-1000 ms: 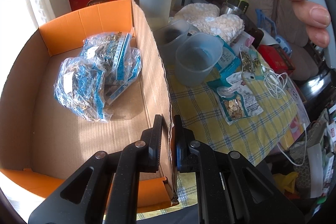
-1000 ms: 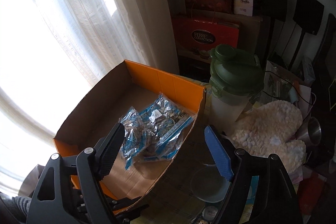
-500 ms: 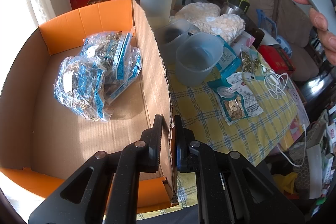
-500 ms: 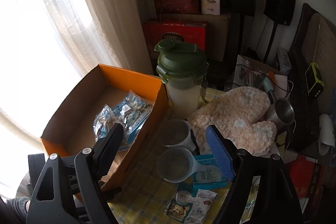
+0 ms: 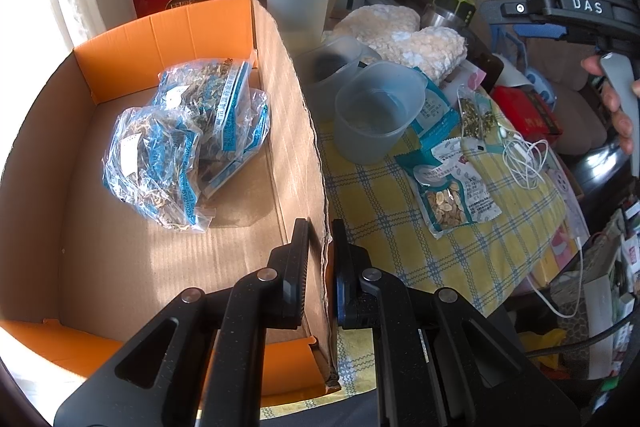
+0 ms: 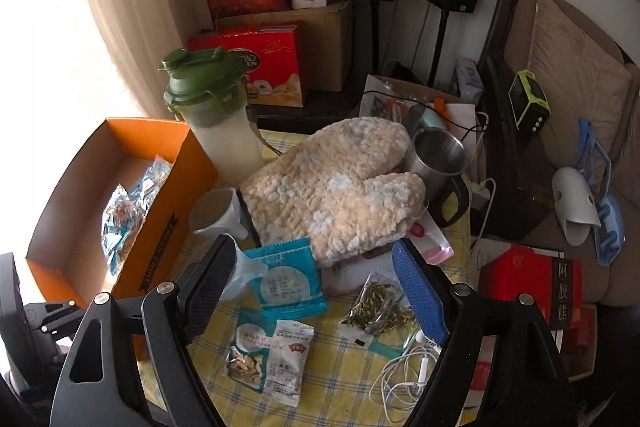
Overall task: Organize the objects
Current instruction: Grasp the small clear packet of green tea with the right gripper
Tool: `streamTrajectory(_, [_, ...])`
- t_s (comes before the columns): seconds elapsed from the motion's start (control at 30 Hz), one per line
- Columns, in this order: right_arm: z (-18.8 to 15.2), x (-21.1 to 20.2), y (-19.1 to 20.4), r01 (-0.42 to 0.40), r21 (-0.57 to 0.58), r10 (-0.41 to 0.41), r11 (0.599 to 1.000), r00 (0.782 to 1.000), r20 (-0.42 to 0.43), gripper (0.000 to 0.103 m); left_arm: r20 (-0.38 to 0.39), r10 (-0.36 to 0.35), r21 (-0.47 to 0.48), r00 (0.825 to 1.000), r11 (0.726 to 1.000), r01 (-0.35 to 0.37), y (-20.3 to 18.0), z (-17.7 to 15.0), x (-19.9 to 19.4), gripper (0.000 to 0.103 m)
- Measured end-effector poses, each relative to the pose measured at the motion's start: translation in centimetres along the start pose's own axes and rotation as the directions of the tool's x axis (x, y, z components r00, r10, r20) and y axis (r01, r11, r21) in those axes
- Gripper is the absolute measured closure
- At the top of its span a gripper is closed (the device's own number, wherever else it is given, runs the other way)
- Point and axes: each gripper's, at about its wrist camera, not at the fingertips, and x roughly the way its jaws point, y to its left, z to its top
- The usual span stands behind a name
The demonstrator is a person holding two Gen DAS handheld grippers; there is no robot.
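Inside the cardboard box (image 5: 208, 27), clear bags (image 5: 188, 139) are stowed; snack packets (image 6: 276, 355) remain on the tablecloth (image 6: 344, 383); left gripper (image 5: 320, 267) clamps the box wall; right gripper (image 6: 316, 291) hovers open, empty

Wide-open right tool (image 6: 316, 291) above blue packet (image 6: 289, 281), snack pouch (image 6: 268, 361) and earphones (image 6: 406, 379) on checked cloth (image 6: 340, 379)

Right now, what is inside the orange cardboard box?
Inside the orange cardboard box lie clear plastic bags with blue labels, overlapping in a pile. What is beneath them is covered.
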Motion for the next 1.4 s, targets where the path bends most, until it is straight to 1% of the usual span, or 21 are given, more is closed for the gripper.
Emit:
streamTrajectory(0.1, [-1.0, 0.5, -2.0, 0.042, 0.029, -0.041, 0.999, 0.999, -0.009, 0.021, -0.002, 0.001, -0.002, 1.000, 1.000, -0.001, 0.1, 0.0, 0.1, 0.093])
streamTrajectory(0.27, [-2.9, 2.3, -4.9, 0.103, 0.085, -0.098, 0.991, 0.994, -0.053, 0.021, -0.007, 0.008, -0.001, 1.000, 1.000, -0.008, -0.1, 0.0, 0.1, 0.093])
streamTrajectory(0.5, [-5.0, 5.4, -7.4, 0.103, 0.164, -0.085, 0.981, 0.990, -0.116, 0.021, -0.010, 0.010, -0.001, 1.000, 1.000, -0.010, -0.2, 0.0, 0.2, 0.093])
streamTrajectory(0.73, [-6.2, 8.3, -7.7, 0.098, 0.233, -0.061, 0.967, 0.985, -0.160, 0.021, -0.011, 0.010, -0.002, 1.000, 1.000, -0.010, -0.2, 0.0, 0.2, 0.093])
streamTrajectory(0.83, [-6.3, 9.0, -7.6, 0.098, 0.247, -0.060, 0.964, 0.986, -0.158, 0.021, -0.010, 0.010, -0.002, 1.000, 1.000, -0.010, -0.2, 0.0, 0.2, 0.093])
streamTrajectory(0.93, [-6.3, 9.3, -7.4, 0.062, 0.264, -0.024, 0.962, 0.989, -0.146, 0.021, -0.011, 0.010, -0.003, 1.000, 1.000, -0.010, -0.2, 0.0, 0.2, 0.093])
streamTrajectory(0.97, [-6.3, 9.4, -7.3, 0.062, 0.265, -0.024, 0.962, 0.989, -0.146, 0.021, -0.010, 0.009, -0.004, 1.000, 1.000, -0.009, -0.2, 0.0, 0.2, 0.093])
streamTrajectory(1.1, [-6.3, 9.7, -6.8, 0.087, 0.246, -0.047, 0.965, 0.985, -0.165, 0.022, -0.010, 0.009, -0.003, 1.000, 1.000, -0.009, -0.2, 0.0, 0.2, 0.093])
streamTrajectory(1.2, [-6.4, 9.3, -6.5, 0.074, 0.261, -0.032, 0.962, 0.986, -0.164, 0.022, -0.011, 0.008, -0.002, 1.000, 1.000, -0.008, -0.1, 0.0, 0.2, 0.093])
streamTrajectory(1.33, [-6.7, 9.8, -5.9, 0.113, 0.221, -0.071, 0.969, 0.980, -0.188, 0.018, -0.010, 0.010, -0.001, 1.000, 1.000, -0.010, -0.1, 0.0, 0.2, 0.093])
streamTrajectory(1.4, [-6.8, 10.0, -5.8, 0.125, 0.211, -0.085, 0.970, 0.978, -0.189, 0.018, -0.011, 0.007, -0.003, 1.000, 1.000, -0.007, 0.0, 0.0, 0.2, 0.093])
